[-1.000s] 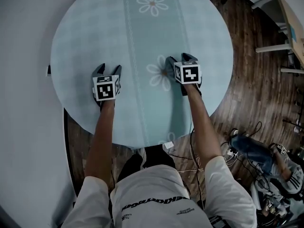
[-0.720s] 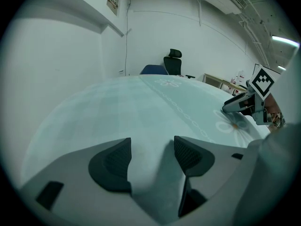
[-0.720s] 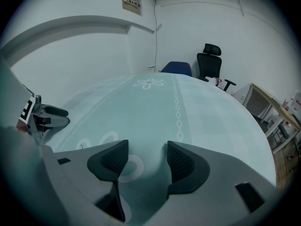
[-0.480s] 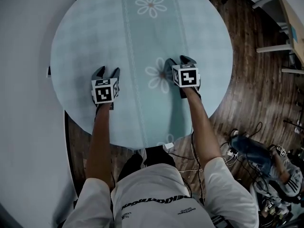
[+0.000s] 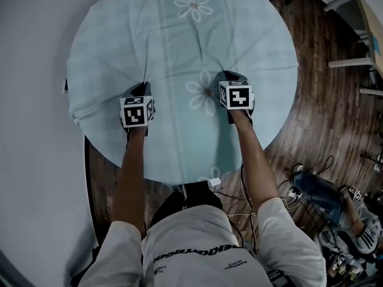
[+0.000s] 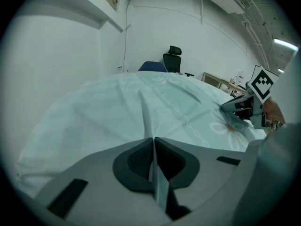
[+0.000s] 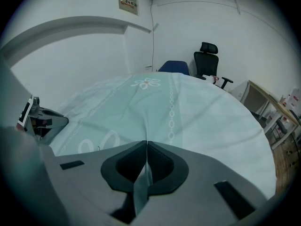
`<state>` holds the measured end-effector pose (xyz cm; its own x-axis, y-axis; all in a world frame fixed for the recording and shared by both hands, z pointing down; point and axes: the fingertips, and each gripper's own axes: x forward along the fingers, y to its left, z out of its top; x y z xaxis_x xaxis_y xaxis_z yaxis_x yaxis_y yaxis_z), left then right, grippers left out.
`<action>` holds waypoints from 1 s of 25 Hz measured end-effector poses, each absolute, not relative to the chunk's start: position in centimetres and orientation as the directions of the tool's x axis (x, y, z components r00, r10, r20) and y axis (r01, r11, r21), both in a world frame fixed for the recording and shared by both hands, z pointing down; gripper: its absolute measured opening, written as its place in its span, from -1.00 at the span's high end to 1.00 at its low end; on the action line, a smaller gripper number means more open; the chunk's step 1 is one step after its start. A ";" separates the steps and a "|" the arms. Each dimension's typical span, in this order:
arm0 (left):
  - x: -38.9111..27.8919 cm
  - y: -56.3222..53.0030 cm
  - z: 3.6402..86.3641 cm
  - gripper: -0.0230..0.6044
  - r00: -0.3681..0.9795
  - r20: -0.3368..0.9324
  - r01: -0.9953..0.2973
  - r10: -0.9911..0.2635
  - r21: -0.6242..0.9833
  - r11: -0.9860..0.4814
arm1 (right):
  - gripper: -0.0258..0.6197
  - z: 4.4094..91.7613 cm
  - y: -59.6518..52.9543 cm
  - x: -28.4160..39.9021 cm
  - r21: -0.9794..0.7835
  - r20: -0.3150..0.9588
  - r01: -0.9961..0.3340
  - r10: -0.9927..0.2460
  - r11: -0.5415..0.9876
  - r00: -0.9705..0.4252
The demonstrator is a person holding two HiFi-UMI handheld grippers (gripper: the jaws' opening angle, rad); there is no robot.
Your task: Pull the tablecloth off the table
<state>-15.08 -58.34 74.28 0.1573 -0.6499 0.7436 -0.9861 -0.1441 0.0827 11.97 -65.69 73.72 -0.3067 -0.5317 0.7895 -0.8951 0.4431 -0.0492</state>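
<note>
I am holding the tablecloth (image 5: pixel 179 52) where it is lying spread over the whole round table, which is hiding under it. Both tongs have just been closing. The left tongs (image 6: pixel 153 139) are pinching a thin raised fold left of the middle stripe, and the right tongs (image 7: pixel 146 142) are clamping another fold beside the daisy print, towards the near edge. Creases are fanning out from each pinch.

I am judging slippage as the main risk. Each grip is taking only a narrow ridge of fabric, so a sharp tug could be dragging it out of the pads. Pulling unevenly could be bunching the cloth at one side, and the far overhang may be catching on the table's edge.

My own body is standing close against the near edge, leaving little room to draw back. Cables (image 5: pixel 239 193) are trailing on the floor (image 5: pixel 311 100) at my feet, where the cloth could be snagging. A person (image 5: pixel 335 202) is sitting at the lower right, well apart.
</note>
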 end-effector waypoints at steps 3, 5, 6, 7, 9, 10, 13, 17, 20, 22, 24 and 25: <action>-14.7 -58.7 74.0 0.87 0.149 0.734 -0.988 -0.663 0.090 -0.123 | 0.82 73.5 -65.8 12.1 -0.075 0.782 -0.896 -0.531 0.438 -0.326; -14.7 -58.8 73.8 0.88 0.153 0.733 -0.988 -0.662 0.097 -0.120 | 0.83 73.2 -65.8 12.1 -0.139 0.770 -0.901 -0.528 0.410 -0.359; -14.7 -58.9 73.6 0.88 0.160 0.735 -0.987 -0.659 0.110 -0.117 | 0.83 72.9 -65.8 12.2 -0.166 0.764 -0.903 -0.527 0.396 -0.372; -14.7 -58.9 73.4 0.88 0.168 0.736 -0.986 -0.656 0.125 -0.112 | 0.83 72.5 -65.7 12.2 -0.178 0.761 -0.904 -0.527 0.389 -0.377; -14.4 -58.7 72.6 0.88 0.175 0.735 -0.984 -0.655 0.141 -0.104 | 0.83 71.8 -65.3 12.5 -0.170 0.761 -0.901 -0.528 0.399 -0.377; -14.2 -58.3 72.3 0.88 0.174 0.732 -0.985 -0.658 0.141 -0.103 | 0.83 71.5 -65.0 12.7 -0.165 0.760 -0.900 -0.529 0.404 -0.377; -13.2 -56.0 71.8 0.88 0.177 0.723 -0.984 -0.667 0.143 -0.107 | 0.83 70.6 -62.7 13.3 -0.184 0.745 -0.895 -0.537 0.406 -0.396; -12.9 -53.3 70.7 0.88 0.185 0.709 -0.983 -0.681 0.150 -0.110 | 0.83 69.2 -59.7 13.6 -0.207 0.726 -0.896 -0.553 0.394 -0.410; -12.2 -52.2 69.3 0.88 0.197 0.687 -0.980 -0.699 0.160 -0.119 | 0.83 67.8 -58.0 14.0 -0.218 0.707 -0.895 -0.569 0.390 -0.420; -12.1 -50.7 68.5 0.88 0.201 0.675 -0.979 -0.710 0.165 -0.120 | 0.83 67.0 -56.2 13.8 -0.229 0.695 -0.889 -0.573 0.397 -0.435; -12.3 -48.8 67.6 0.88 0.203 0.667 -0.978 -0.717 0.172 -0.117 | 0.83 66.2 -54.0 13.5 -0.236 0.687 -0.881 -0.572 0.409 -0.449; -12.2 -47.9 67.1 0.88 0.206 0.661 -0.977 -0.721 0.174 -0.120 | 0.83 65.7 -53.0 13.5 -0.242 0.680 -0.879 -0.575 0.410 -0.455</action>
<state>-12.19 -47.91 67.08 0.2062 -0.7211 0.6614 -0.9774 -0.1200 0.1739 13.53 -53.04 65.66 -0.4554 -0.5749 0.6798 -0.8793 0.4102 -0.2421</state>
